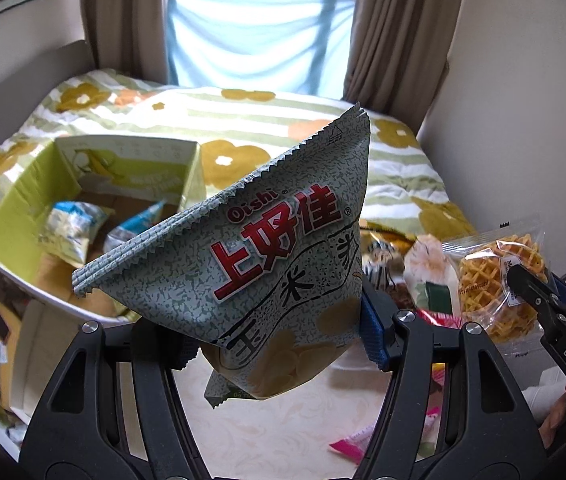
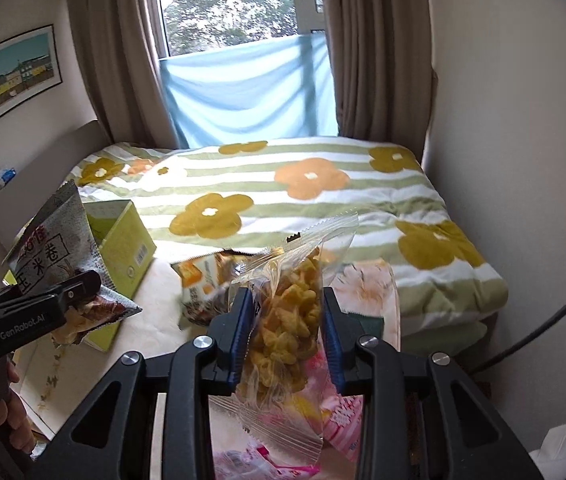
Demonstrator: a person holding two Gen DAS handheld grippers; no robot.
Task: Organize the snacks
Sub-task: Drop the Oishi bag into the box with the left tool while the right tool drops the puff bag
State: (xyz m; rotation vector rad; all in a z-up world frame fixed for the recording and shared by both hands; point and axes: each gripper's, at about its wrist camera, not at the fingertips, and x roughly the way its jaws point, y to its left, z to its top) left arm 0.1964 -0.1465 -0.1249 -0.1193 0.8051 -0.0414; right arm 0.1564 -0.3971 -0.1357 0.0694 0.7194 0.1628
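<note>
The left gripper (image 1: 279, 336) is clamping its fingers on the lower part of a grey-green corn snack bag (image 1: 267, 248) with red lettering, holding it in the air with its crimped top edge tilting up toward the bed (image 1: 243, 120). Behind and to the left of that bag, a green cardboard box (image 1: 15, 216) is sitting open with two small blue-and-white packets (image 1: 71, 232) lying inside. The right gripper (image 2: 287, 344) is gripping a clear bag of yellow lattice crisps (image 2: 291, 320), its blue pads (image 2: 241, 336) pressing in on both sides, the bag hanging upright above a pile of pink wrappers (image 2: 343, 416). Just beyond it, an orange-and-brown packet (image 2: 203, 280) is lying on the pale table (image 2: 159, 280) beside the green box, and the flowered blanket is covering the bed under the window
</note>
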